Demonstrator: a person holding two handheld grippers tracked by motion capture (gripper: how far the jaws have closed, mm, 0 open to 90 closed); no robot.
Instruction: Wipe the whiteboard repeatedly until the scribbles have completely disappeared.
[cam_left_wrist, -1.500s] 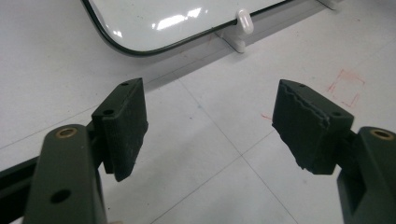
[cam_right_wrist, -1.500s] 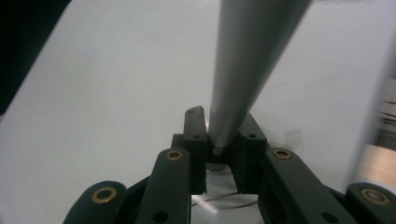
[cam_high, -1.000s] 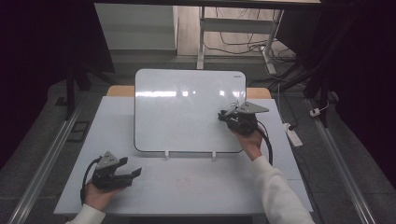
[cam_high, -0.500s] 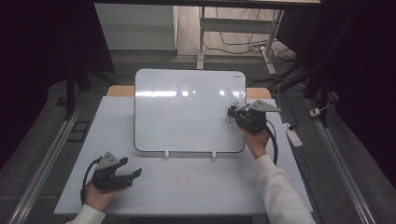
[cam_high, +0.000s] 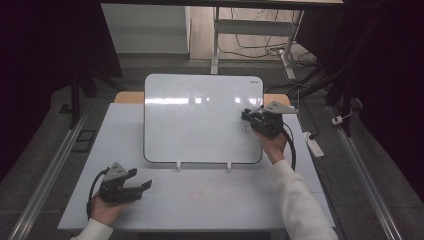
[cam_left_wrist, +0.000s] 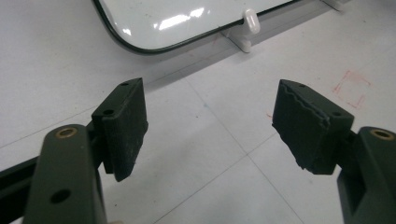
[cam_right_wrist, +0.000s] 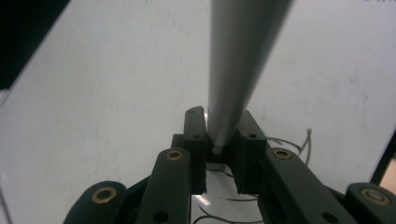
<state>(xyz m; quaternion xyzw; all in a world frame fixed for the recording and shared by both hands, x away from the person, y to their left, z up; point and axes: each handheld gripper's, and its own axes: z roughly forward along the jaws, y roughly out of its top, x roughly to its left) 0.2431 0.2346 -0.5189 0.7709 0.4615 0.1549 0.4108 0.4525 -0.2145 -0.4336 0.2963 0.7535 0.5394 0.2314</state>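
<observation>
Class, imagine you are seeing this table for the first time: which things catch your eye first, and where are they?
The big whiteboard propped at the back of the table stands out first. At its right side, the right gripper has its fingers shut on a grey marker over thin dark scribbles on the board. The left gripper rests wide open at the table's near left.
</observation>
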